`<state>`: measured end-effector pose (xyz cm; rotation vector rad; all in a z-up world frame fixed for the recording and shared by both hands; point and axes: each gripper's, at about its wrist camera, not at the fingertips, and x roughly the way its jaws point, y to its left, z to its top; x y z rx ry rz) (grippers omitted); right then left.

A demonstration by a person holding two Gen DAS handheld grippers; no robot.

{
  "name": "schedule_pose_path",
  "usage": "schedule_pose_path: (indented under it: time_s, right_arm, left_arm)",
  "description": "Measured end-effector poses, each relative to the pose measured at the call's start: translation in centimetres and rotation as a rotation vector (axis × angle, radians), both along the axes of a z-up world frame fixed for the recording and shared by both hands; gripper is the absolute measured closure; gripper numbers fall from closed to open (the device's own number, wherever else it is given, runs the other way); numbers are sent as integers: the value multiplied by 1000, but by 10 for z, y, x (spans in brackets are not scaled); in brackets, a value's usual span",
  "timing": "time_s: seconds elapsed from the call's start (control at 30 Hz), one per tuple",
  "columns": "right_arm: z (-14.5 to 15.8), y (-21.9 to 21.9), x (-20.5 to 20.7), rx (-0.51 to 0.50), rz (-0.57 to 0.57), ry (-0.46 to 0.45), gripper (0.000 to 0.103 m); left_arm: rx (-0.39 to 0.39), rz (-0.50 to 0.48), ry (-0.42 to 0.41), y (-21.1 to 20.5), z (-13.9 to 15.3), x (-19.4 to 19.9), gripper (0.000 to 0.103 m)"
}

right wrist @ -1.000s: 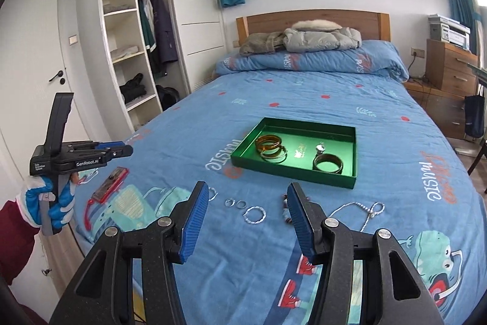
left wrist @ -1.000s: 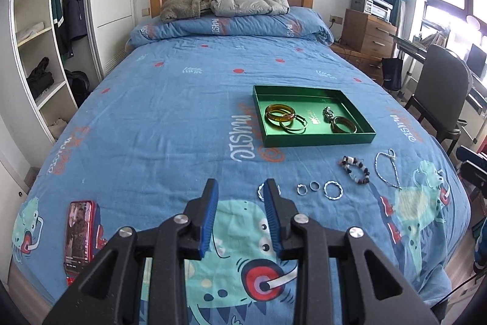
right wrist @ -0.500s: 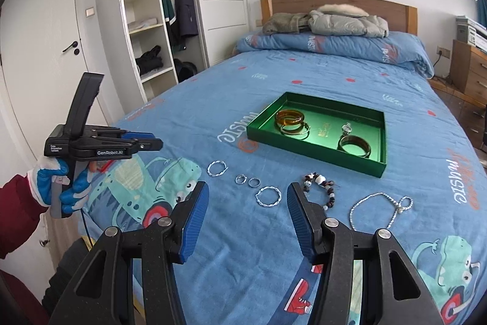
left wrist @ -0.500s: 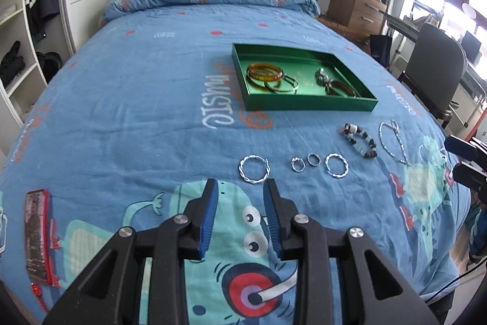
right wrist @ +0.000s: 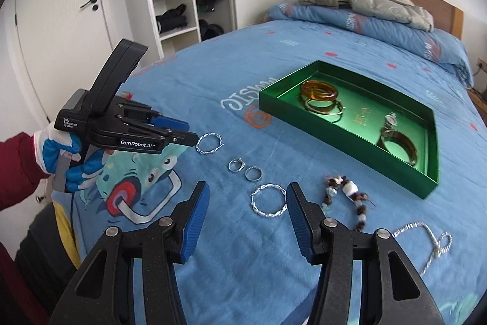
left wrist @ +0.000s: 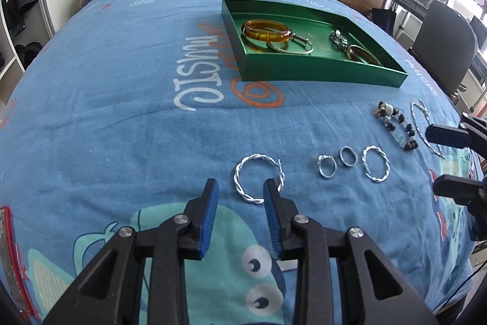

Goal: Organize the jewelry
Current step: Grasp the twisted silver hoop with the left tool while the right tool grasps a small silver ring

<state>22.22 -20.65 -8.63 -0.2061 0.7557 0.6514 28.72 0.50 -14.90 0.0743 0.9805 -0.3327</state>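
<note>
Fingers of left gripper (left wrist: 240, 193) and right gripper (right wrist: 248, 204) gape apart over twisted hoops, near bed edge (right wrist: 65, 221)

Part of the twisted silver hoop (left wrist: 258, 179) is covered by a blue pad of the left gripper (left wrist: 240, 188) in the left wrist view. Only the two finger ends of the right gripper (left wrist: 447, 159) are seen there, the rest being cut off by the right edge. The red phone (left wrist: 12, 258) is cropped by the left edge. The small items in the green tray (right wrist: 341, 139) beside the brown bangle (right wrist: 398, 146) cannot be identified.
</note>
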Motion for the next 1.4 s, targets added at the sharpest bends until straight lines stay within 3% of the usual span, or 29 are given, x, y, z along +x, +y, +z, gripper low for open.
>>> schedule_pose_path:
  time_s: [0.37,0.7,0.8,0.87,0.93,1.13,1.4]
  right_arm:
    - [-30,37,45,-118,181,67,63]
    - [-51,50,61,-209,211,96,75]
    - [-52,50,62,-205,209,96,86]
    - [-51,50,61,-211,206,91,93]
    - [-50,51,61,-215,202,87,99]
    - [-44,52,58,-203,171,70,100]
    - [-11,44,31,-143,122,18,100]
  left_arm:
    - [89,-39,6,-15,-14,8,75]
    - [72,-29,36,-14,-19,15,75]
    - [77,-21,21,-16,-18,13,81]
    - [79,-7,11,-15,-18,11,93]
    - [89,0,-2,-14,-17,10,97]
    - [101,37,-31,-15,-12,3,99]
    - [88,86,-75,-3,13,-14,99]
